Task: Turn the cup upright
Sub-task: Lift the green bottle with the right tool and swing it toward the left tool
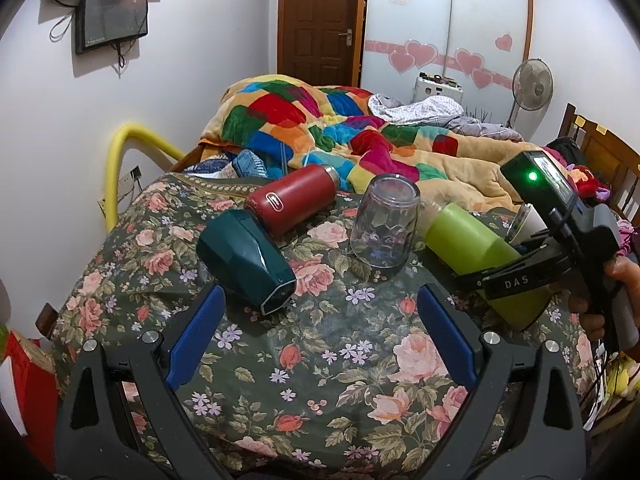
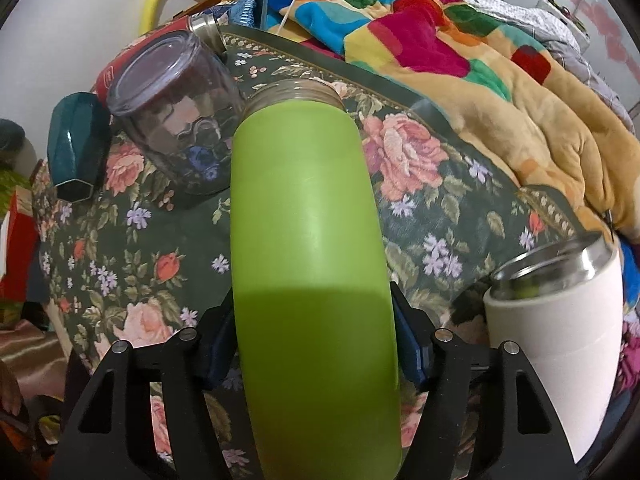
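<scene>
A green cup (image 1: 472, 244) lies on its side on the flowered cloth (image 1: 320, 360), its threaded mouth pointing away. My right gripper (image 2: 316, 344) is shut on the green cup (image 2: 312, 240) around its lower body; the gripper also shows in the left wrist view (image 1: 516, 276) at the right. My left gripper (image 1: 320, 332) is open and empty above the cloth, in front of a clear glass cup (image 1: 384, 226) that stands mouth down. The glass cup also shows in the right wrist view (image 2: 176, 108), left of the green cup.
A dark teal cup (image 1: 248, 256) and a red flask (image 1: 292, 200) lie on their sides at the left. A white steel-rimmed cup (image 2: 560, 328) stands at the right. A patchwork blanket (image 1: 360, 132) lies heaped behind the cloth.
</scene>
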A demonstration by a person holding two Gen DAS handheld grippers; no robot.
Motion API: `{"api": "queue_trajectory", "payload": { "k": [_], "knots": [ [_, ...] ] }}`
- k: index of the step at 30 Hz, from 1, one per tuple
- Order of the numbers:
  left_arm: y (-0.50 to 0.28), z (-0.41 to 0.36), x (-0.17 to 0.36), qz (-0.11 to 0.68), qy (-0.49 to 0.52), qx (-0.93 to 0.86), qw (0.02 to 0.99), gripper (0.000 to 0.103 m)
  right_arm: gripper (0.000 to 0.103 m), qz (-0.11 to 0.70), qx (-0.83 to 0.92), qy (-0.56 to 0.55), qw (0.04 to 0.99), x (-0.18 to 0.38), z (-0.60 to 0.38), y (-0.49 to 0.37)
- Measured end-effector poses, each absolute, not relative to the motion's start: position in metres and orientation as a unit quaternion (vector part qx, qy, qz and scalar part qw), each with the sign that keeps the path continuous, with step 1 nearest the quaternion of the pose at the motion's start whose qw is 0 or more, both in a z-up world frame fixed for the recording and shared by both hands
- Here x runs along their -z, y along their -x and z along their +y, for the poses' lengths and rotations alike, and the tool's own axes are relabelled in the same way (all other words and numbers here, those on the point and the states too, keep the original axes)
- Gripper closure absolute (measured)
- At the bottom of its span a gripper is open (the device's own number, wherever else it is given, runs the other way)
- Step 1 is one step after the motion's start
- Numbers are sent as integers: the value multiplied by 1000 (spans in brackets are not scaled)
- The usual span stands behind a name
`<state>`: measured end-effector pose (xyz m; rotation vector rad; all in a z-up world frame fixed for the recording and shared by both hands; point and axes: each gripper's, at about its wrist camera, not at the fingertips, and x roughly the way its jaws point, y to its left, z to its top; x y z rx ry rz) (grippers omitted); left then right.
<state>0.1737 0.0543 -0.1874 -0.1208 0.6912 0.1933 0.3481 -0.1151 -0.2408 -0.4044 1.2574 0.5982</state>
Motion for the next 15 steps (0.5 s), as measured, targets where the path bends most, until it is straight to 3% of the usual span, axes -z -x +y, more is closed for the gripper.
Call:
{"api": "queue_trajectory", "payload": {
  "k": [15],
  "knots": [
    [-145, 45, 151, 306, 57, -92, 946, 5, 40, 529, -270, 171, 786, 189, -137, -301]
  ]
}}
